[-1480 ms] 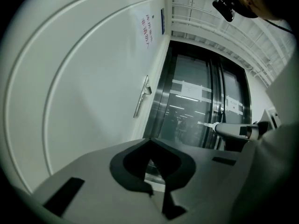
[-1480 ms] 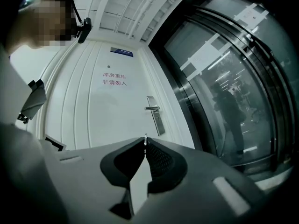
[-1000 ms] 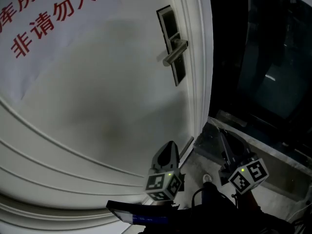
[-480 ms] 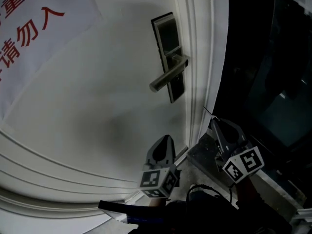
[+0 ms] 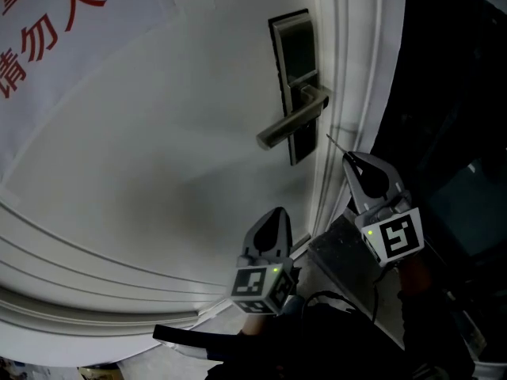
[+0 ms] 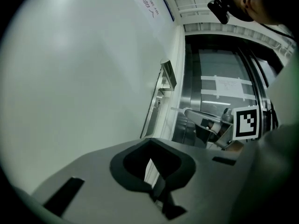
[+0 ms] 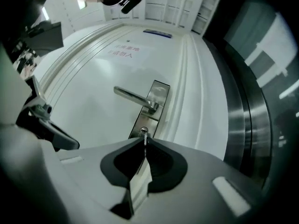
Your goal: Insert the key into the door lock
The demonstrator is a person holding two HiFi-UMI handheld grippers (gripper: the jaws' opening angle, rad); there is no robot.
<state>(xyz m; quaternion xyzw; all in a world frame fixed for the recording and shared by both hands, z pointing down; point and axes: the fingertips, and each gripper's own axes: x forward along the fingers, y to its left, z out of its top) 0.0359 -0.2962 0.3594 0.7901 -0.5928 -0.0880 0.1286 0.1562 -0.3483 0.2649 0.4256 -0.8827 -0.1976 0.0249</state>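
Observation:
The dark lock plate (image 5: 295, 70) with its silver lever handle (image 5: 290, 124) sits at the white door's right edge. My right gripper (image 5: 354, 163) is shut on a thin metal key (image 5: 334, 144) that sticks out past its tips, just below and right of the plate. In the right gripper view the key (image 7: 145, 137) points at the round keyhole (image 7: 143, 131) at the foot of the lock plate (image 7: 150, 107), under the handle (image 7: 133, 97); whether they touch is unclear. My left gripper (image 5: 274, 217) hangs lower beside the door, shut and holding nothing (image 6: 150, 168).
A paper notice with red characters (image 5: 47, 30) is stuck on the door's upper left. The door frame mouldings (image 5: 348, 70) run right of the lock, with a dark metal and glass wall (image 7: 254, 106) beyond. The person's dark sleeves fill the bottom of the head view.
My right gripper has risen with the key from low by the floor to just below the lock plate. The left gripper has stayed low near the door.

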